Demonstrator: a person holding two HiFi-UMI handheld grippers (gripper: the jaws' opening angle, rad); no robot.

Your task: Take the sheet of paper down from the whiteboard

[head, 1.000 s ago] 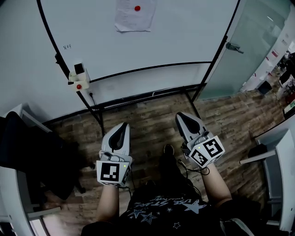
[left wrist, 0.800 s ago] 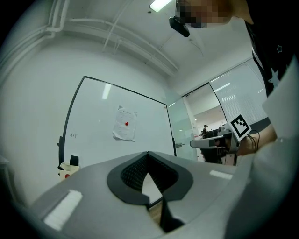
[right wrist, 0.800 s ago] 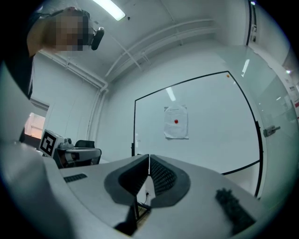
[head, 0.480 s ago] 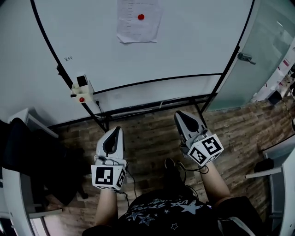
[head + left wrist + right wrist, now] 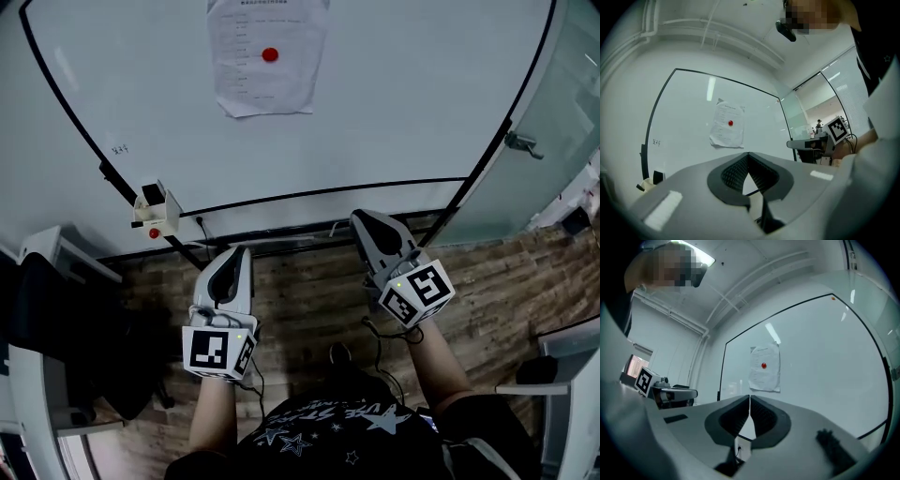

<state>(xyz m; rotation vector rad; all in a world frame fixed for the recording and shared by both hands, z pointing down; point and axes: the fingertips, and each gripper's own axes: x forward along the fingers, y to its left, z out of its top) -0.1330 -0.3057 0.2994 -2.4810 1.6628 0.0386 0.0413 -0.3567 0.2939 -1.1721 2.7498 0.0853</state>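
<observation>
A white printed sheet of paper (image 5: 269, 58) hangs on the whiteboard (image 5: 394, 84), pinned by a round red magnet (image 5: 270, 54). It also shows in the left gripper view as the paper (image 5: 727, 125) and in the right gripper view as the paper (image 5: 764, 367), ahead of and above both jaws. My left gripper (image 5: 232, 263) and right gripper (image 5: 367, 225) are held low in front of the board's bottom edge, well short of the sheet. Both have their jaws shut with nothing between them.
A small white holder (image 5: 155, 209) with a red knob clings to the board's lower left frame. The board's black stand (image 5: 309, 234) rests on a wooden floor (image 5: 309, 300). A dark chair (image 5: 66, 328) is at left, a glass door (image 5: 562, 122) at right.
Both grippers and the head view have come closer to the whiteboard. The paper now looks larger and sits lower in the head view. The jaws stayed shut.
</observation>
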